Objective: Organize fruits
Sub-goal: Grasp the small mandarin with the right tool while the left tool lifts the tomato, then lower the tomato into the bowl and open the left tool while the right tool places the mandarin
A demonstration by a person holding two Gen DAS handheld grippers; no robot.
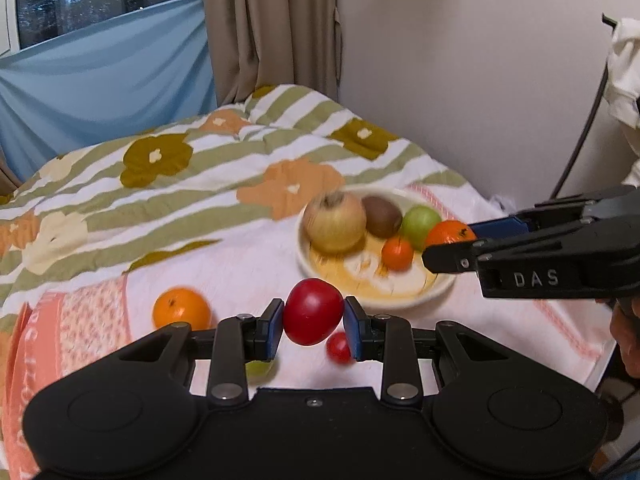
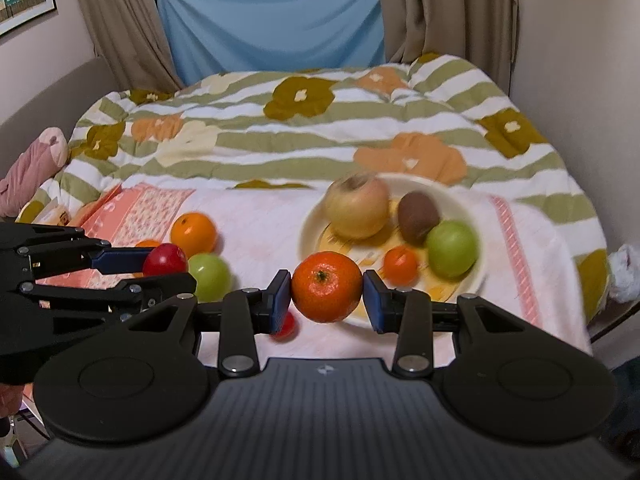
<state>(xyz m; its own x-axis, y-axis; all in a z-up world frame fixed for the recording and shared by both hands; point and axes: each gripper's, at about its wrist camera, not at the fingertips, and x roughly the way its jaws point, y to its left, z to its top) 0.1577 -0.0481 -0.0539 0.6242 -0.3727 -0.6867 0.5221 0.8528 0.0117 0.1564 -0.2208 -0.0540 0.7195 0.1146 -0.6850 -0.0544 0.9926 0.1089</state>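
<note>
- Left gripper (image 1: 313, 326) clamped on a red fruit (image 1: 313, 311), lifted clear of the towel (image 1: 248, 256), short of the plate (image 1: 436, 290).
- Right gripper (image 2: 327, 294) clamped on a mandarin (image 2: 327, 286), stem end facing the camera, hanging by the plate's near rim.
- Best lowered into the bare near side, clear of the plated fruit.
- Red fruit's long axis tilted, possibly; blurred.

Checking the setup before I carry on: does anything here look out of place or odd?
Nothing looks damaged or spilled. The bowl sits upright on the towel, already holding fruit. An orange, a green apple and a small red fruit lie loose on the towel outside it, simply not yet sorted.
</note>
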